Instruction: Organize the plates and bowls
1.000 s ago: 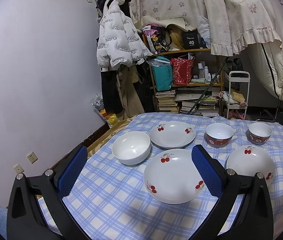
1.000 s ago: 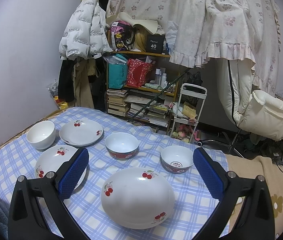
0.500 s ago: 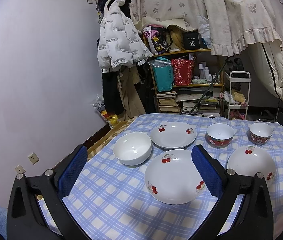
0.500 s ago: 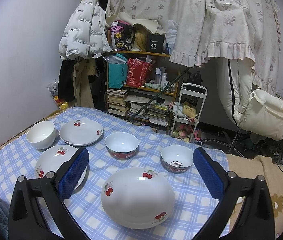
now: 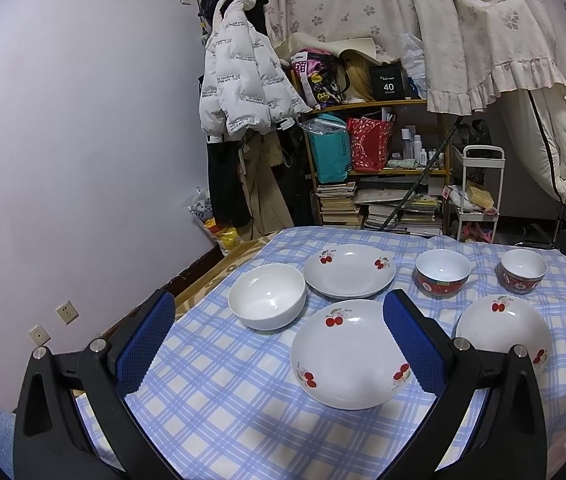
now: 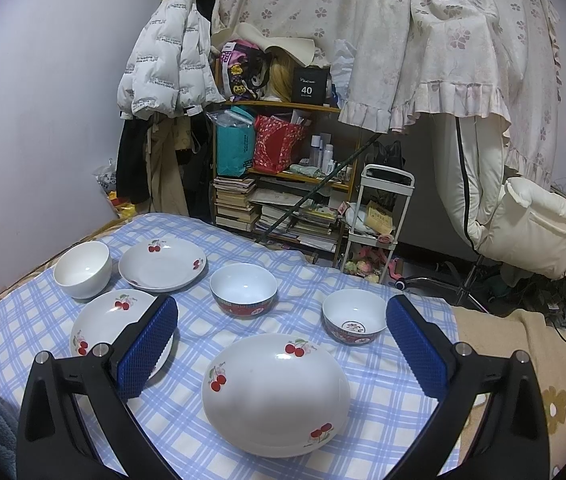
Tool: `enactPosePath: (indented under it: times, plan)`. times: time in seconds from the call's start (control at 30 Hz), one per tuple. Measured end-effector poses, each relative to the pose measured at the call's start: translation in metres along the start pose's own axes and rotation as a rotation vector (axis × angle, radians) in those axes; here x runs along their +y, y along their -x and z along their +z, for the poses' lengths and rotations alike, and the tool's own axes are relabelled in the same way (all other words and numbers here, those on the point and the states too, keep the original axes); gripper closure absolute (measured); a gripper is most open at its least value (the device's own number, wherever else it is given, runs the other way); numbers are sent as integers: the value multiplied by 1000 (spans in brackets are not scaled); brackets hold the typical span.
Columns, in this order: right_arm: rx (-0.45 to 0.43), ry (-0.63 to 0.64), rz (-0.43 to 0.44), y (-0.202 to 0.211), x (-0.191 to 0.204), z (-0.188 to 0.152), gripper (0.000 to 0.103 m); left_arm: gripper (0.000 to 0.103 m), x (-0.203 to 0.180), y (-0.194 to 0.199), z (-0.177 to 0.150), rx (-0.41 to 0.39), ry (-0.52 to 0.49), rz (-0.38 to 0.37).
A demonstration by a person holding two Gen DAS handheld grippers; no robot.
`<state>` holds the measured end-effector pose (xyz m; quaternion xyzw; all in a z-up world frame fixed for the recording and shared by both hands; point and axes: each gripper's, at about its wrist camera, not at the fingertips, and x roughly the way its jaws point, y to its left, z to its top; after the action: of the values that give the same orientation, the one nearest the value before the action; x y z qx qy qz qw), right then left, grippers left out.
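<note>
Left tongs (image 5: 279, 332) edge slightly back, both tongs (image 6: 282, 336) released above white cherry-print plates (image 5: 349, 354) and bowls (image 6: 243, 289) on worktop (image 5: 219, 400).

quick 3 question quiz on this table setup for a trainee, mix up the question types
1. True or false: the left gripper is shut on a plate.
2. How many cherry plates lie on the checked tablecloth? A) two B) three C) five
3. Fill in: the bowl beside the far cherry plate, nearest the wall, is plain ____.

Key:
1. False. Both the left gripper and the right gripper are open and hold nothing.
2. B: the far one, the middle plate and the right plate.
3. White: the white bowl; the two other bowls have red patterned outsides.
</note>
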<state>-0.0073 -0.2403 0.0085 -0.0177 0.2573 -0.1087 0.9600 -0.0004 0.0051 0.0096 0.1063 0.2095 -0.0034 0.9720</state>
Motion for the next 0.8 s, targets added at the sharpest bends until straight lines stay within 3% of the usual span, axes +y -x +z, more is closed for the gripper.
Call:
enactPosePath:
  times: [0.8]
  plan:
    - [2, -1, 1, -4, 1, 3, 0, 1, 0, -3, -4, 7, 0, -4]
